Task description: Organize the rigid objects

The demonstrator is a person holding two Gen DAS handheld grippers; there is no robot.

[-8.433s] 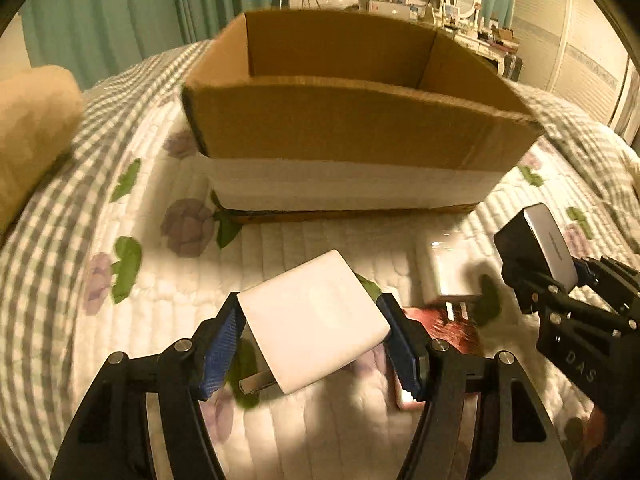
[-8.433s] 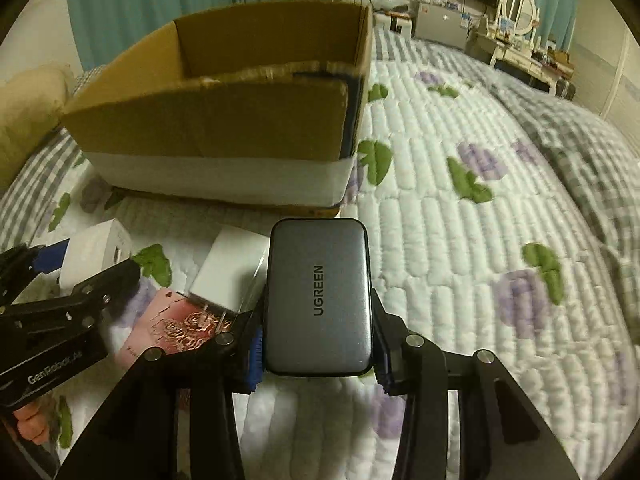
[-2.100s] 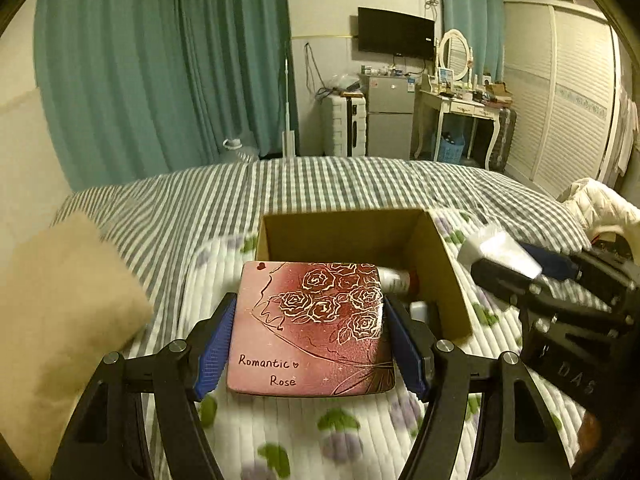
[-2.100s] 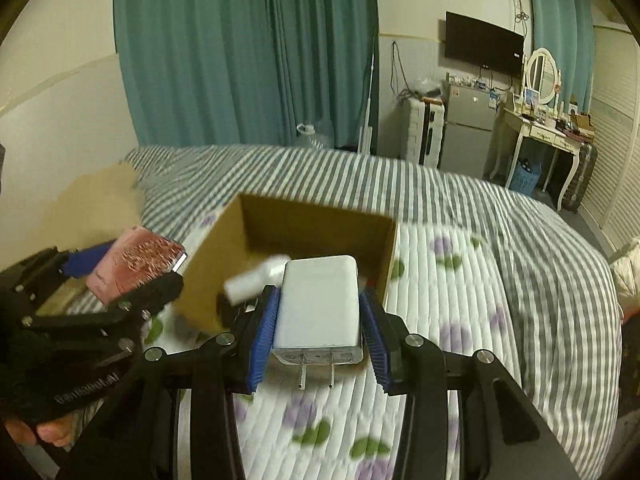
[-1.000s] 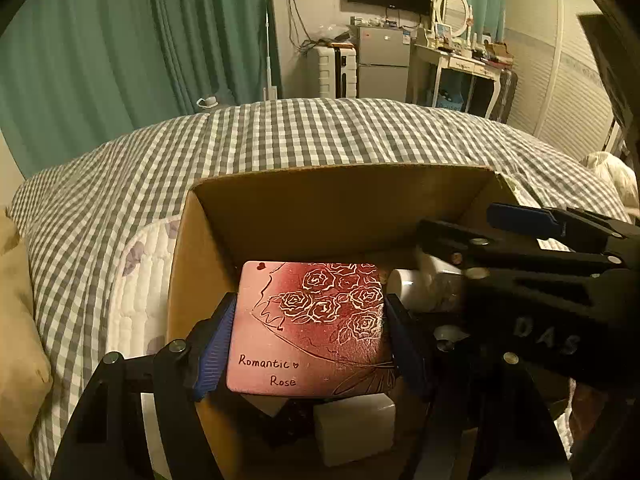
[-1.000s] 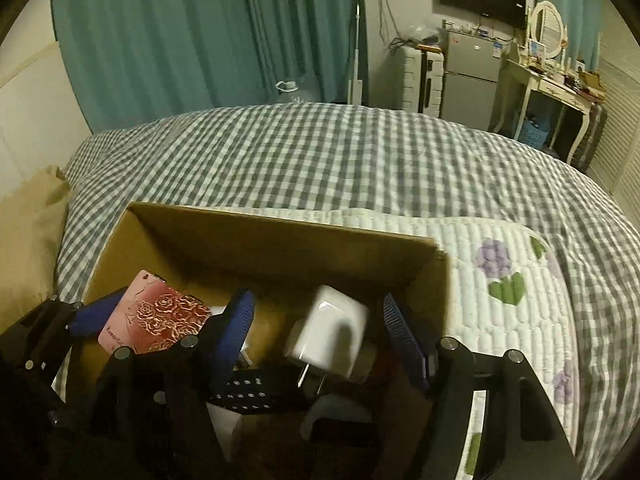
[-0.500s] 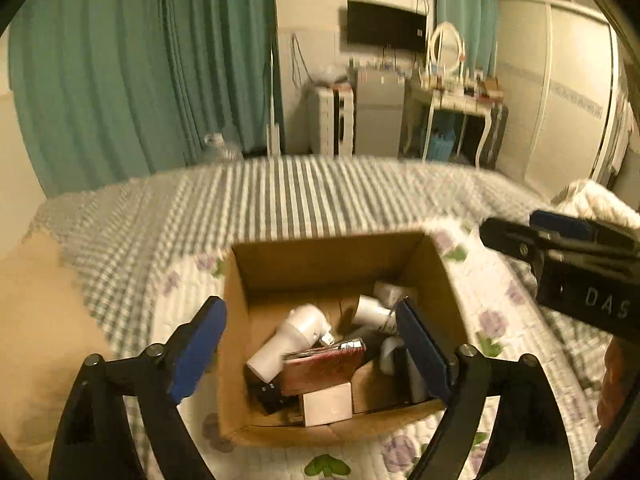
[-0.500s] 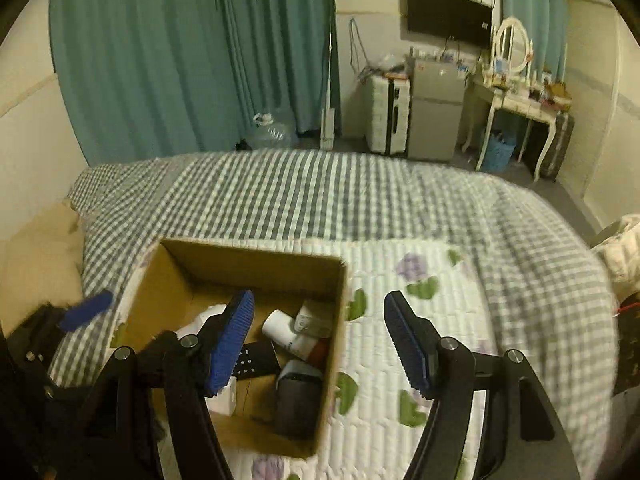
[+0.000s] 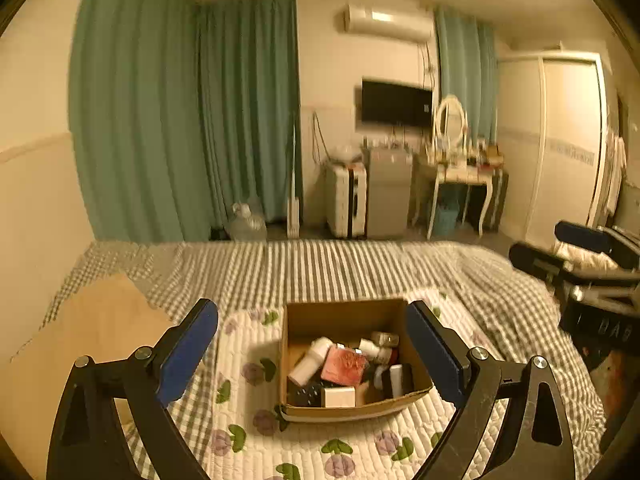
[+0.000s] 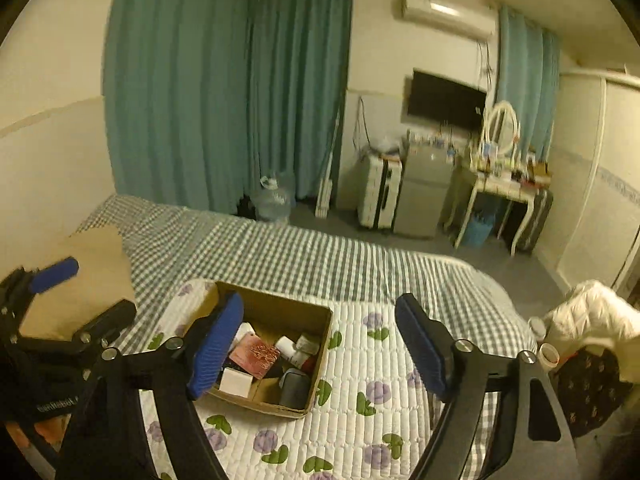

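Two tools are in view. The left tool is spread wide with nothing between its two blue ribbed pads; the right tool is likewise spread wide and grips nothing. Both are held high above the bed.

One cardboard box, rectangular and open-topped, rests on the white quilt, which is padded, stitched in ridges and printed with purple flowers and green leaves. A grey-and-white checked cover lies under and around the quilt.

Contents of the box, as far as they can be counted:
- one flat red tile with a rose pattern, lying tilted on top;
- one white cylindrical bottle to its left;
- one white block-shaped charger at the near wall;
- one dark grey rounded charger at the near right corner;
- several smaller white and dark items, too small to identify.

One tan pillow lies left of the box, well apart from it.
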